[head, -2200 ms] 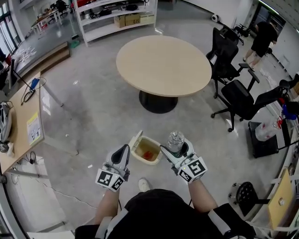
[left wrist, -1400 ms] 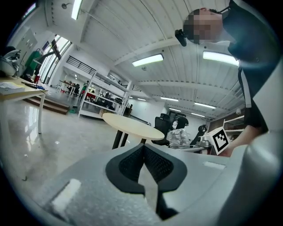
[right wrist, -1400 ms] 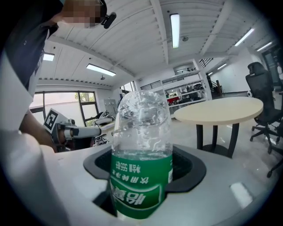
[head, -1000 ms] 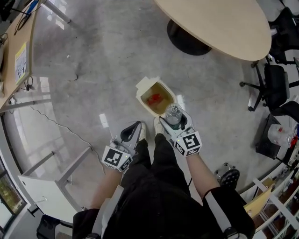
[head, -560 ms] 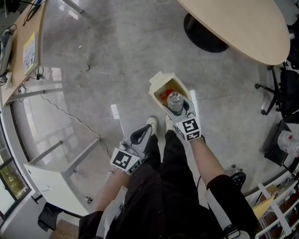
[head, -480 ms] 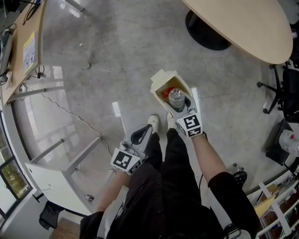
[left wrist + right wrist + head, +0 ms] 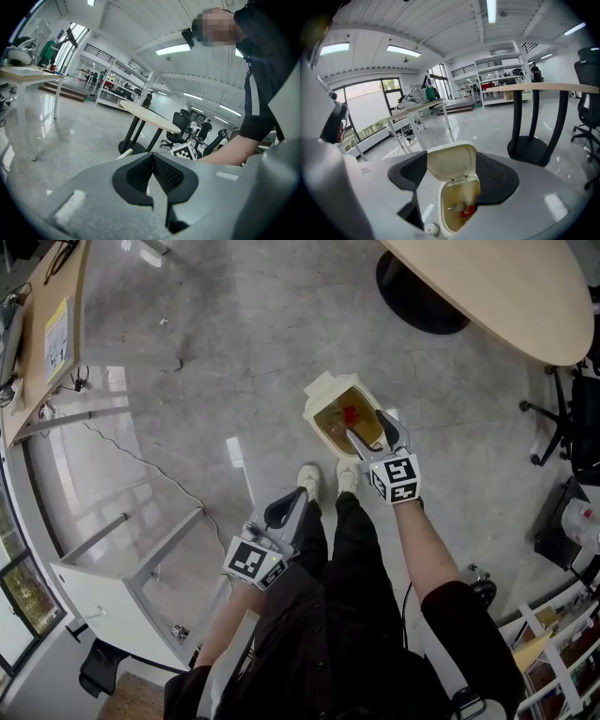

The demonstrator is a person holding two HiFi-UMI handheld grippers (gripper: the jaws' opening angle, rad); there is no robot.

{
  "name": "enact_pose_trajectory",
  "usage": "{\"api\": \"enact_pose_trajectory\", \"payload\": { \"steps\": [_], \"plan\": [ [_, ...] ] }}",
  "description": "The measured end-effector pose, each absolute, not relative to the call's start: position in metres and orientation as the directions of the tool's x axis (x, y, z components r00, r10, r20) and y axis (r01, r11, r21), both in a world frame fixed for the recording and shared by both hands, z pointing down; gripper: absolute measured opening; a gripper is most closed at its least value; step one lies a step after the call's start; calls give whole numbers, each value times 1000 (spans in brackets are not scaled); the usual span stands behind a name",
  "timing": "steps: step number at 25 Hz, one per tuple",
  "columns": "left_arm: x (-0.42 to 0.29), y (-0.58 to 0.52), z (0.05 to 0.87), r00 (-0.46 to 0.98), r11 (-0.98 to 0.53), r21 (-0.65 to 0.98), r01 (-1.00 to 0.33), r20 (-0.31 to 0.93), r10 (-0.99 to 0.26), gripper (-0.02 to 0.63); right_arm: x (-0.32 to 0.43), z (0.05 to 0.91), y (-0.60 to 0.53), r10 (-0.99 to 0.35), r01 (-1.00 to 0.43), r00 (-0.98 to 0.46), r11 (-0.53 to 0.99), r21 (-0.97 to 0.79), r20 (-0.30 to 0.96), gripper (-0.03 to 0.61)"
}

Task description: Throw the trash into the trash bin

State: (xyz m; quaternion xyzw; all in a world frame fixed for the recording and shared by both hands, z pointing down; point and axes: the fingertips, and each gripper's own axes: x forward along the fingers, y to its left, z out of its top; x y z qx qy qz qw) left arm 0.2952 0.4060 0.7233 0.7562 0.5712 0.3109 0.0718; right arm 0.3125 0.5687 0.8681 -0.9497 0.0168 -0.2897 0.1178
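A cream trash bin [image 7: 330, 432] stands on the floor with its lid [image 7: 322, 390] flipped up. In the right gripper view a clear plastic bottle [image 7: 458, 206] lies at the bottom of the bin [image 7: 446, 197] beside a red scrap [image 7: 468, 212]. My right gripper [image 7: 370, 427] hangs over the bin's mouth. Its jaws are opening with nothing between them, and its two fingers frame the bin in the right gripper view [image 7: 452, 180]. My left gripper [image 7: 281, 512] is shut and empty beside the person's left leg. Its pads meet in the left gripper view [image 7: 152, 164].
The person's shoes [image 7: 309, 482] stand just short of the bin. A round wooden table [image 7: 487, 287] on a black base [image 7: 417, 282] lies beyond it. A desk [image 7: 47, 324] is at the far left, a white frame [image 7: 122, 596] at lower left, an office chair [image 7: 581, 418] at right.
My right gripper has sunk toward the bin's mouth and let go of the bottle, which now lies inside the bin. The left gripper has barely shifted.
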Motion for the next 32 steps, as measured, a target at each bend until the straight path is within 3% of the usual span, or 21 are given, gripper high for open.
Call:
{"api": "enact_pose_trajectory", "payload": {
  "steps": [8, 14, 24, 32],
  "plan": [
    [331, 417, 682, 207, -322, 414, 851, 298, 932, 2, 284, 786, 601, 44, 171, 890, -955, -241, 454, 154],
    [362, 417, 616, 230, -278, 333, 901, 177, 957, 2, 270, 683, 600, 101, 164, 940, -971, -171, 327, 80],
    [404, 404, 509, 253, -249, 178, 952, 3, 967, 2, 246, 521, 618, 228, 230, 973, -970, -72, 43, 6],
    [403, 389, 493, 203, -189, 159, 969, -79, 976, 2, 213, 482, 596, 304, 299, 951, -950, -95, -48, 6]
  ]
}}
